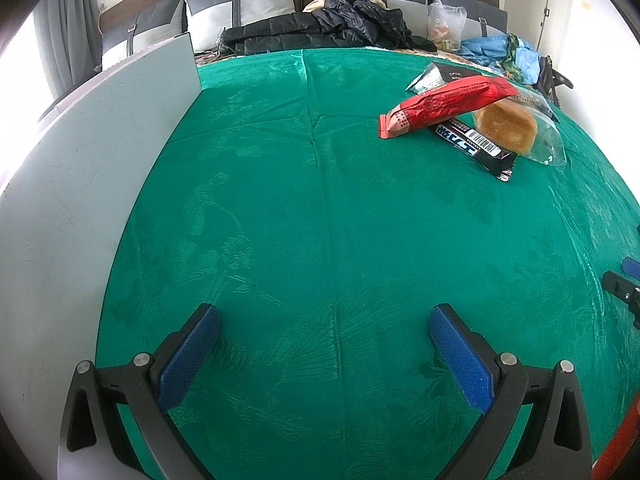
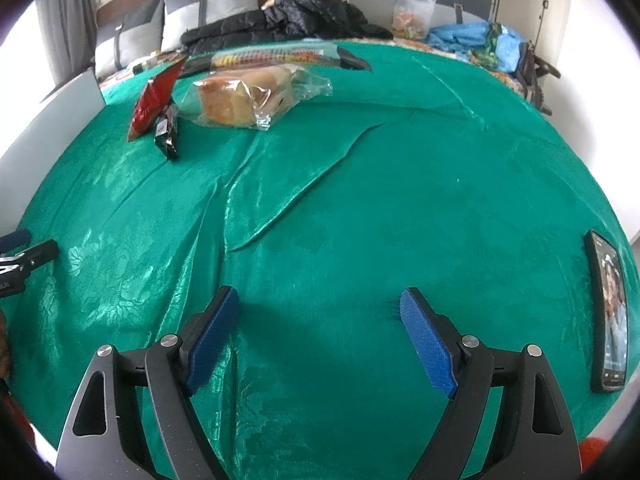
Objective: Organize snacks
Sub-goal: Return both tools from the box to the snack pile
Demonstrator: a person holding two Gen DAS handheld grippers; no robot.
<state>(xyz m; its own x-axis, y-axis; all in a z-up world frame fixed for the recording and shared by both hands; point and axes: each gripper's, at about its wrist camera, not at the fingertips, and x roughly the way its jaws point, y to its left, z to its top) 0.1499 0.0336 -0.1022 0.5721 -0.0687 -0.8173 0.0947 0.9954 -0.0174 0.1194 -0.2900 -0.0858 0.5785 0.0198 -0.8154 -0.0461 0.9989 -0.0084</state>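
- Left wrist view showed my left gripper (image 1: 324,328) spread wide and empty over the green cloth (image 1: 280,200).
- My right gripper (image 2: 320,312) was likewise wide, holding nothing.
- Snacks sat heaped toward the cloth's far edge: red packet (image 1: 444,106) across a dark bar (image 1: 476,144), touching the bagged bread (image 1: 506,126).
- I judged no pick was begun; next I needed a reach to the red packet.

A green patterned cloth (image 1: 320,220) covered the surface. In the left wrist view, toward two o'clock, a black bar wrapper (image 1: 476,144) and bagged bread (image 1: 508,126) lay on it. In the right wrist view, a phone (image 2: 610,316) lay at three o'clock.
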